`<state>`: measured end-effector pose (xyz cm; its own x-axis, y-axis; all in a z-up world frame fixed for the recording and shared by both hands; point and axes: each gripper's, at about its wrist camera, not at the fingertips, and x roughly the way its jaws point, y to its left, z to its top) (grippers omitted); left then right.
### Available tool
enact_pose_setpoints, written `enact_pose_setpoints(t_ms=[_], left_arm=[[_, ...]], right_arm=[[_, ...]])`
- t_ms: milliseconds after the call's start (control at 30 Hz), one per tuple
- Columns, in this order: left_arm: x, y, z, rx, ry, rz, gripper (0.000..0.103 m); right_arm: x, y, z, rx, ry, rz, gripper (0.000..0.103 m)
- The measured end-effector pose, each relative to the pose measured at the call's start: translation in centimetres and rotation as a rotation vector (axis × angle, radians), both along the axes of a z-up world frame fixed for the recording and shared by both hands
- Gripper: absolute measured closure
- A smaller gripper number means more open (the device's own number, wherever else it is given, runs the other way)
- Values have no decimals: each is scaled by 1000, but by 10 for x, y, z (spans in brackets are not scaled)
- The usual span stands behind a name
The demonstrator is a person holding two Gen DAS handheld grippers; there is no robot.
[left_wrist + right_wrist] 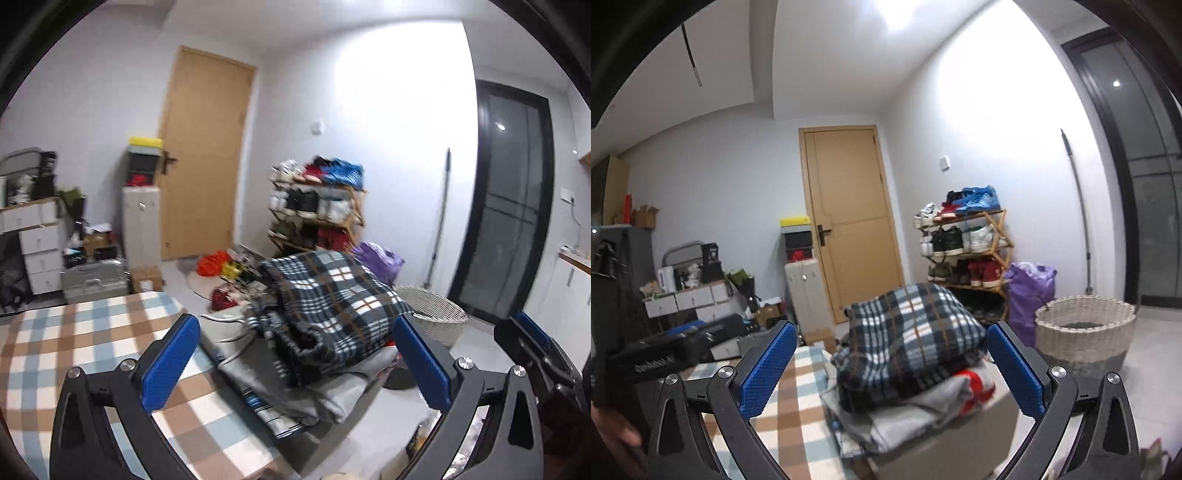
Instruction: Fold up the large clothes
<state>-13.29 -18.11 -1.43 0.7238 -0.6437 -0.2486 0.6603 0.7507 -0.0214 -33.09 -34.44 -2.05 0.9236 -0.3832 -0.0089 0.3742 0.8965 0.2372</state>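
Wood door (849,221) w/ shoe rack (967,247) right of it, purple bag (1028,291) & wicker basket (1084,332) beside.

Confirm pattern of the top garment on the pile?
Dark plaid garment, navy-white checks with orange lines; clearest in right wrist view.

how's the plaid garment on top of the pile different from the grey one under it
The plaid garment is dark blue, white and brown checks; the grey garment is plain.

The plaid garment is bunched into a tall, rumpled mound on top; the grey garment lies flatter beneath it, its edge hanging over the table.

Both sit in one pile at the table's edge, untouched by either open claw.
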Motion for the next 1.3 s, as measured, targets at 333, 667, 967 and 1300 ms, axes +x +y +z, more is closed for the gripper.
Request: enact_pose_setpoints(t_ms=[333, 667, 967, 1300], left_arm=[[-19, 13, -30, 65, 0, 55, 1], [-27, 28, -44, 77, 21, 89, 1], [-36, 27, -46, 79, 26, 81, 1], [-43, 26, -43, 84, 26, 66, 1]], right_arm=[[-10, 36, -33, -23, 44, -91, 0], [-17, 36, -48, 2, 40, -133, 0], [-27, 44, -41, -29, 23, -153, 0], [-30, 51, -39, 5, 29, -140, 0]])
